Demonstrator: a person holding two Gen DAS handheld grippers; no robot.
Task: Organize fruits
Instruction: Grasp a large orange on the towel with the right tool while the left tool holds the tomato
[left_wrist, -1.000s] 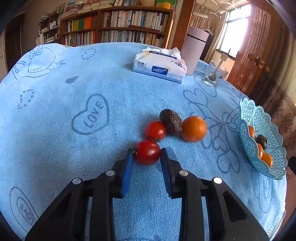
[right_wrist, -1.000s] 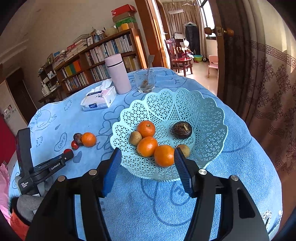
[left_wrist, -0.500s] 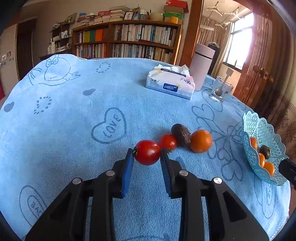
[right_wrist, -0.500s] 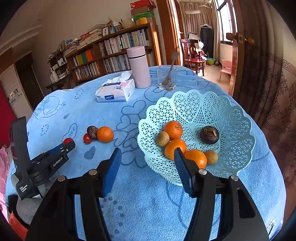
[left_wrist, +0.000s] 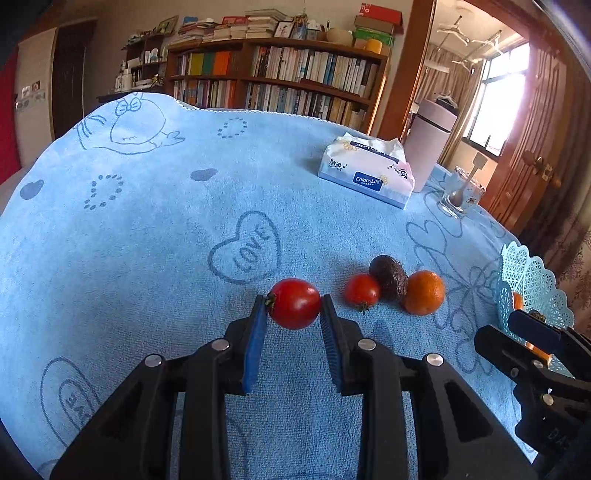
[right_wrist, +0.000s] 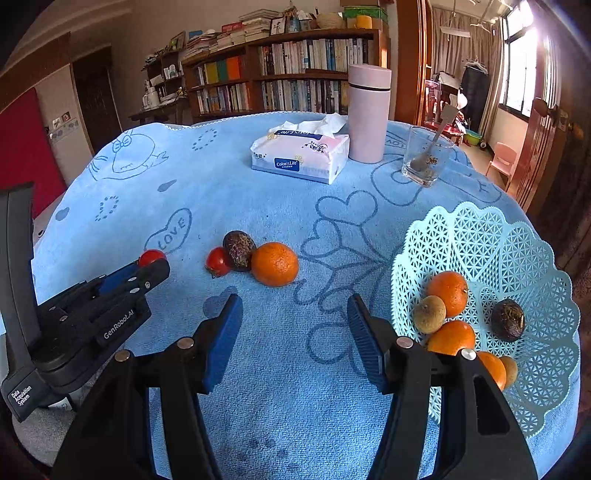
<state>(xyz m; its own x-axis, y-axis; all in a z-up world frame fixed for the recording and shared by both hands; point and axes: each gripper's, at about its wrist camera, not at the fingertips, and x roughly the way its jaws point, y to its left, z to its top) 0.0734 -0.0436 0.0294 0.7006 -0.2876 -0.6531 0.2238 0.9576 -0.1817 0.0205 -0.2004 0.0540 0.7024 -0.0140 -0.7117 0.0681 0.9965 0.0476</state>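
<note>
Our left claw (left_wrist: 294, 312) clenches the tomato (left_wrist: 294, 303); we carry it level toward the basket (left_wrist: 532, 280) at three o'clock, right claw (right_wrist: 294, 325) released.

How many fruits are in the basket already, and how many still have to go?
The basket holds six: three oranges, two small brown fruits and a dark one. The left gripper is clamped on a tomato. On the cloth wait another tomato, a dark fruit and an orange. The right gripper is open, empty.

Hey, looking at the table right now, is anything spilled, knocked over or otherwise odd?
Nothing spilled or toppled. The only loose ends: a tomato, a dark fruit and an orange lie on the cloth outside the basket.
</note>
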